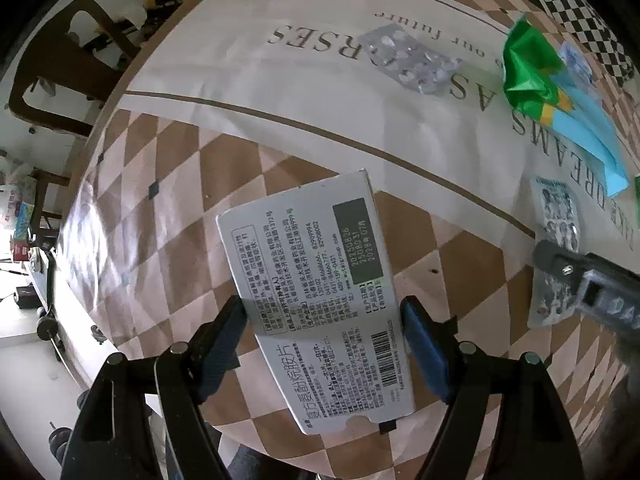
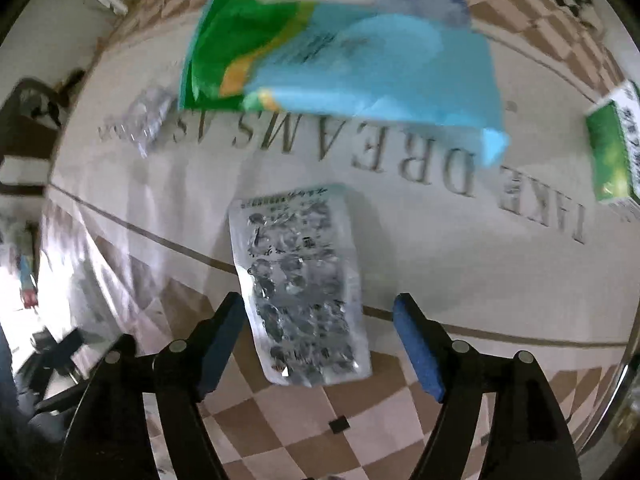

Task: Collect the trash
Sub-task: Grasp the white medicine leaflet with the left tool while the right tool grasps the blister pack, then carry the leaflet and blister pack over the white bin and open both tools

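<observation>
left tongs (image 1: 322, 336) clamp the white medicine box (image 1: 316, 300) by its long edges, lifted off the bench (image 1: 280, 92) for carrying, while right tongs (image 2: 318, 344) hang open straddling the foil blister pack (image 2: 300, 288), lined up to pinch.

The left gripper (image 1: 322, 312) is pointed straight down and is squeezed shut on something flat. The right gripper (image 2: 318, 316) is pointed down too, and is held wide open.
</observation>
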`<state>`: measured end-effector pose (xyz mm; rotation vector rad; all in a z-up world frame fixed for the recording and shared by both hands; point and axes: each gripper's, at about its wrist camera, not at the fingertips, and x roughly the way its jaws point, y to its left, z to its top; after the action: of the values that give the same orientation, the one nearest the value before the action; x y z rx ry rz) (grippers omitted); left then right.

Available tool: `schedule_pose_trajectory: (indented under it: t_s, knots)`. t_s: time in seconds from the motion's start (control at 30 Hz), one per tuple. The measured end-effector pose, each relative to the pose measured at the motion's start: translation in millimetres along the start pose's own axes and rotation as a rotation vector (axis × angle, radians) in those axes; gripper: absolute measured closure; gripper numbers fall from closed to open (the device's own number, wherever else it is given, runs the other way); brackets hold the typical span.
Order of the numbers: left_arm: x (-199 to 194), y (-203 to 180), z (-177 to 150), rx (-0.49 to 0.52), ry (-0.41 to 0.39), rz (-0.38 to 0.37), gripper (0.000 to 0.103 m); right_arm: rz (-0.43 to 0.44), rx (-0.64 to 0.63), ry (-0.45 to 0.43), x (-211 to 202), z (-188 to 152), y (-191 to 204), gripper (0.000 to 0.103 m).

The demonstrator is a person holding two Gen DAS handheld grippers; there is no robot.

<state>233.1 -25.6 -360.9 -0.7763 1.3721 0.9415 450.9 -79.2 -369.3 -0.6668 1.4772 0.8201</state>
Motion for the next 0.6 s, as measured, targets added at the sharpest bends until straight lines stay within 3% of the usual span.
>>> schedule_pose_trajectory:
  t_s: [0.13,0.2,0.33,0.37,0.6]
  knots:
    - [-3,2,1,-0.004,-0.009,0.02,0.027,-0.159,-0.063,-0.009,12,5,49,0.023]
    - [-3,5,-2,-0.007,-0.012,0.029,0.027,-0.158,-0.062,-0.032,13,1,63,0.037]
    - [-9,14,-3,-0.006,-0.017,0.029,0.027,-0.154,-0.06,-0.047,13,-11,76,0.037]
    - [-11,16,-3,-0.003,-0.02,0.028,0.027,-0.145,-0.055,-0.048,16,-28,72,0.037]
    - [-45,30,-16,0.053,-0.118,-0.013,0.027,-0.098,-0.019,-0.126,-25,-74,70,0.037]
